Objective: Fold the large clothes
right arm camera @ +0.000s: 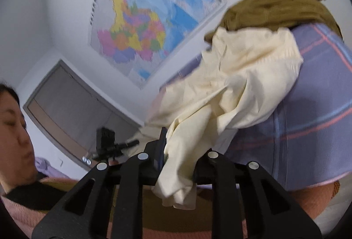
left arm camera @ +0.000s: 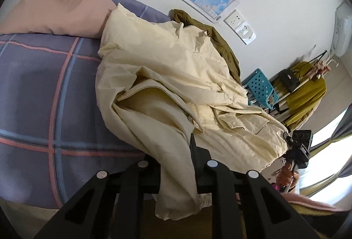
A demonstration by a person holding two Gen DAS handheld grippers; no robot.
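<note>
A large cream garment [left arm camera: 171, 76] lies crumpled on the plaid bed sheet [left arm camera: 44, 96]. My left gripper [left arm camera: 180, 146] is shut on one edge of it, and the cloth drapes down over the jaws, hiding one finger. In the right wrist view my right gripper [right arm camera: 178, 142] is shut on another bunched part of the cream garment [right arm camera: 242, 76], which is lifted off the sheet [right arm camera: 319, 107]. The right gripper [left arm camera: 299, 144] also shows at the garment's right end in the left wrist view, held by a hand. The left gripper [right arm camera: 105, 142] shows at the left of the right wrist view.
An olive garment [left arm camera: 220, 41] lies behind the cream one against the wall. A pink pillow [left arm camera: 55, 12] sits at the bed's head. A blue plastic stool [left arm camera: 261, 87] and a rack with a mustard garment [left arm camera: 308, 89] stand beyond the bed. A person's head [right arm camera: 13, 129] is at the left.
</note>
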